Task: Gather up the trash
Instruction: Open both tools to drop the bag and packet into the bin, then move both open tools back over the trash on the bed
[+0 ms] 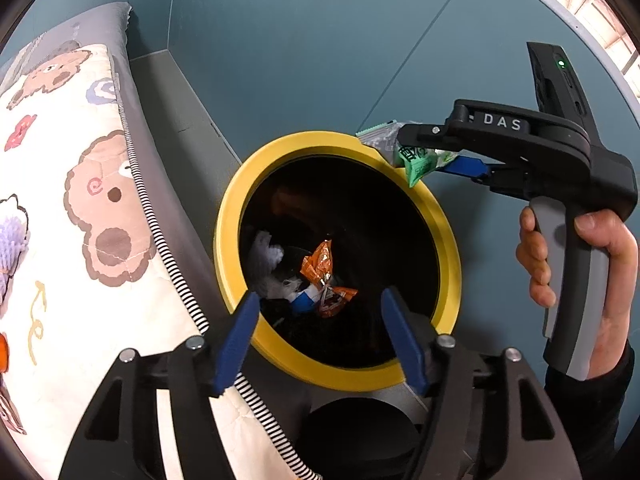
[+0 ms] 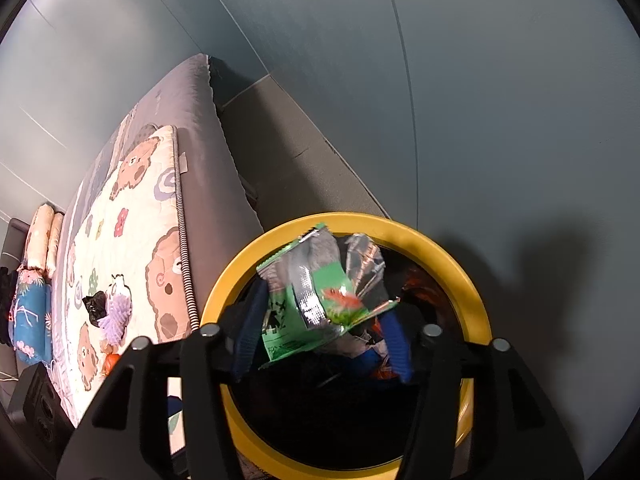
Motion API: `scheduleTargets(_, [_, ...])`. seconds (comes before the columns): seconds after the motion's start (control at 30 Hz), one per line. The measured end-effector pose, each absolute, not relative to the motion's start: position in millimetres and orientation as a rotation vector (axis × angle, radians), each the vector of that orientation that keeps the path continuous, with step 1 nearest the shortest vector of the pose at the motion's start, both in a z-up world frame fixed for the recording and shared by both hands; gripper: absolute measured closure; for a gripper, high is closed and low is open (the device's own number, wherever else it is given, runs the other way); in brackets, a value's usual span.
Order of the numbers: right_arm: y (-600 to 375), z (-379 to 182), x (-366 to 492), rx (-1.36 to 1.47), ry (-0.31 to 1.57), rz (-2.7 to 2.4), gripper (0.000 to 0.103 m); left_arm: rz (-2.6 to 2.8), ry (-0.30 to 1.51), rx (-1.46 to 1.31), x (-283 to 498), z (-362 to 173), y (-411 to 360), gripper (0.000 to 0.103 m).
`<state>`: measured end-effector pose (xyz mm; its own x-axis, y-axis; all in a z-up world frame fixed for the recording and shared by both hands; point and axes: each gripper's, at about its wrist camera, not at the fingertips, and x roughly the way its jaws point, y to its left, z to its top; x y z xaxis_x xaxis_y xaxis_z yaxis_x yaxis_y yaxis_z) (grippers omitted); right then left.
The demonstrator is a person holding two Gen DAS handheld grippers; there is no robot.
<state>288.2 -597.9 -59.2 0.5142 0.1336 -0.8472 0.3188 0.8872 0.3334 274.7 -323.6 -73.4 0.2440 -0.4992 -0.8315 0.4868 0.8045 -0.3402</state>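
A bin with a yellow rim stands on the floor beside the bed. Deep inside it lie an orange wrapper and white tissue. My left gripper hovers over the bin's near edge, open, with nothing between its blue fingers. My right gripper, held by a hand, reaches over the far rim. Its jaws stand apart, and a crumpled green and silver wrapper sits loosely between them above the bin's mouth.
A bed with a bear-pattern quilt runs along the bin's left side. On it lie a purple fluffy thing, a black scrap and an orange item. A blue-grey wall closes off the back and right.
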Motion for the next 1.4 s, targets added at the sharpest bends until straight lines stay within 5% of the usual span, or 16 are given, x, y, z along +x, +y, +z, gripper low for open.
scheduleTargets(0.63, [-560, -41, 282, 0.446, 1.035, -0.115, 0.039, -0.607, 1.102, -0.079, 281, -62, -264, 0.031])
scheduleTargets(1.4, [-393, -40, 327, 0.310, 1.101, 0.119, 0.038, -0.258, 1.098, -0.198, 290, -76, -57, 0.028])
